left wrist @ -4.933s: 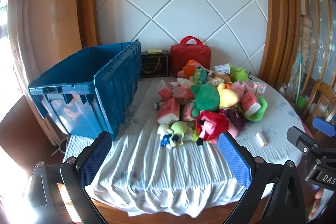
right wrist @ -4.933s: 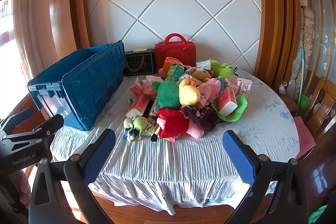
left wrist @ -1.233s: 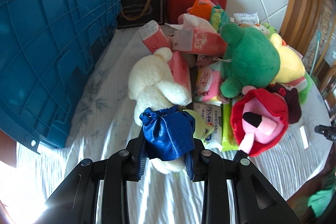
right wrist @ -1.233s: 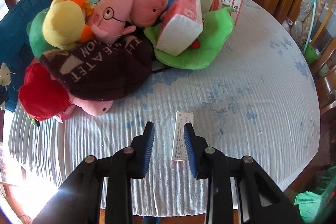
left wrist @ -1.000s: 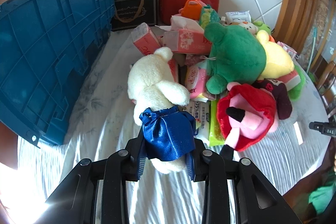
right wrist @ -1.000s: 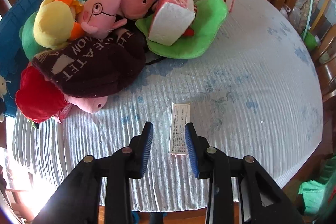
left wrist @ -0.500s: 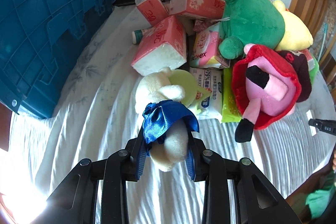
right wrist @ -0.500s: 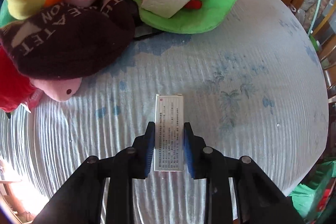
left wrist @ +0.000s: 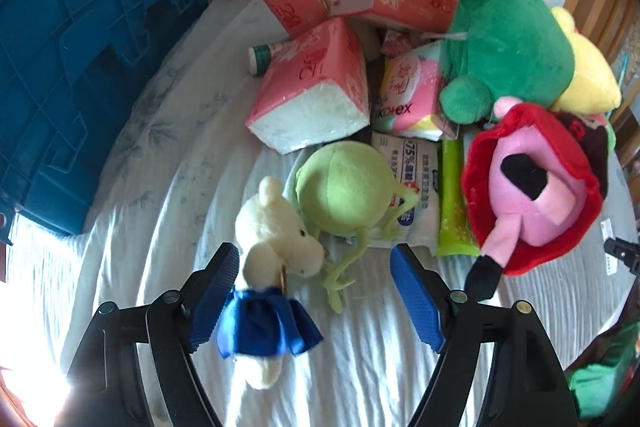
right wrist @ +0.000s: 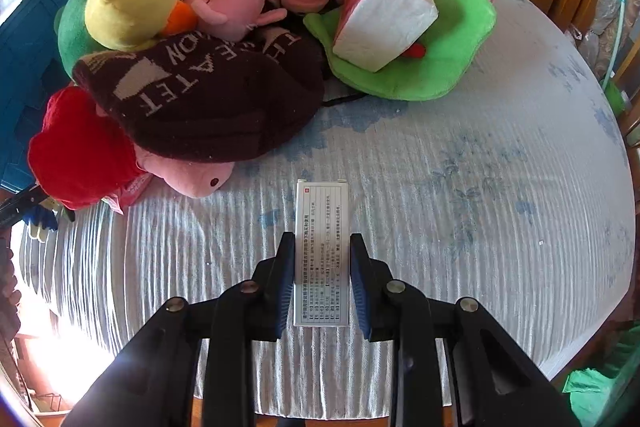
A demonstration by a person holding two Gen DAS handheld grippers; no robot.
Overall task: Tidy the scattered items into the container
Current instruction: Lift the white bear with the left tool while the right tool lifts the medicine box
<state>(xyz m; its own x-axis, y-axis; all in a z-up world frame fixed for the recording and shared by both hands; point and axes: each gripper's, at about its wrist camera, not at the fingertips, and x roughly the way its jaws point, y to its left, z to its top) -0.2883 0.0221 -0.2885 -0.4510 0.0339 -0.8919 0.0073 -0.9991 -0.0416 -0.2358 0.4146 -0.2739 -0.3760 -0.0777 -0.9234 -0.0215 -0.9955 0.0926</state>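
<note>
- The left gripper has its jaws spread wide over the white tablecloth, clamping nothing.
- The cream bear in a blue satin skirt lies on the cloth just inside the left finger, its skirt against the blue pad; the right finger stands clear of it.
- Beside the bear's head lies a pale green round plush with thin legs trailing toward the gripper.
- The blue crate stands along the left side of the table, its ribbed wall facing the pile.
- Behind the plush are pink tissue packs, a green frog plush and a red-hooded pink toy.
- The right gripper is closed on the small white printed box, both pads pressing its long sides.
- That box lies flat on the cloth, apart from the pile, near the brown knit hat and the pink pig plush.
</note>
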